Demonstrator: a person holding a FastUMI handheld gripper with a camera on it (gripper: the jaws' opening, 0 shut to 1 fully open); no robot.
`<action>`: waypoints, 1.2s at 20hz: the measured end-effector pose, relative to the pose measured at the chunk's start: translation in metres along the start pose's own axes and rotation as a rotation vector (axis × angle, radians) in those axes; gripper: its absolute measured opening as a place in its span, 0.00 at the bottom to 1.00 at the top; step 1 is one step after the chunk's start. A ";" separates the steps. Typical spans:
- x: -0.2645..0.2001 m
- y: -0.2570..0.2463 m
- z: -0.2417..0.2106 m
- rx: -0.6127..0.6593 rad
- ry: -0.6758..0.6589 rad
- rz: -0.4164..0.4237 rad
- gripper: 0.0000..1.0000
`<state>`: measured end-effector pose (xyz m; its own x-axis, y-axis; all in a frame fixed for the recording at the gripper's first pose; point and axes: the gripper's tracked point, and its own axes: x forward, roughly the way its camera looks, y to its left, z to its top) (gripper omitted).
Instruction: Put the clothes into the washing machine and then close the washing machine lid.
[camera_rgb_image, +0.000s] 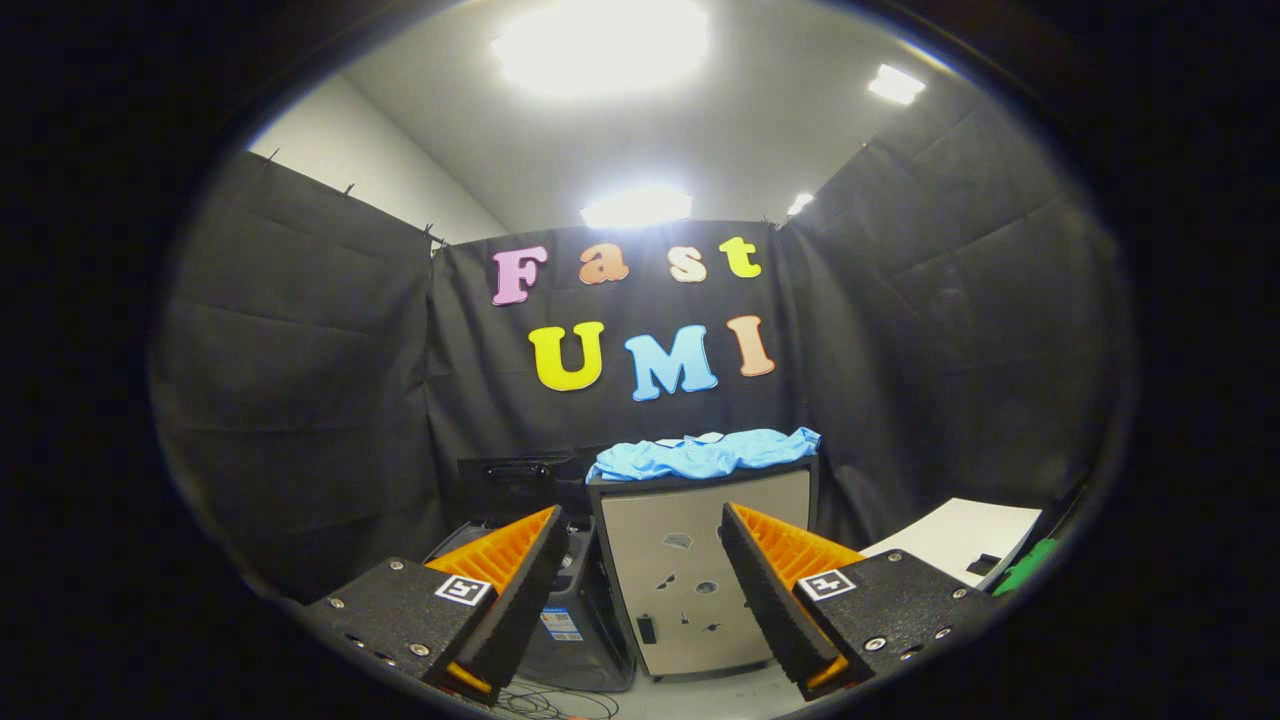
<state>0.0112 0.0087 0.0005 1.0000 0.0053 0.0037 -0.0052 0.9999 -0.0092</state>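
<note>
While nothing is held between them, the gripper's (640, 560) fingers are spread wide apart. Framed in the gap between them, beyond the tips at twelve o'clock, a pale cabinet (700, 570) is seen standing on the floor. Light blue clothes (705, 455) are heaped across its top (crumpled, one edge drooping over the front). A dark washing machine (575, 620) is set just beside the cabinet at its nine o'clock, partly hidden behind the left finger. A white tabletop (965, 535) is seen at three o'clock.
</note>
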 end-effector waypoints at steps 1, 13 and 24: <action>0.000 0.001 0.000 0.002 -0.001 0.000 0.96; 0.007 0.013 0.002 -0.016 0.004 -0.007 0.96; 0.029 0.001 0.016 -0.018 0.001 -0.082 0.96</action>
<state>0.0403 0.0098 0.0162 0.9971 -0.0762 0.0045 0.0763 0.9967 -0.0268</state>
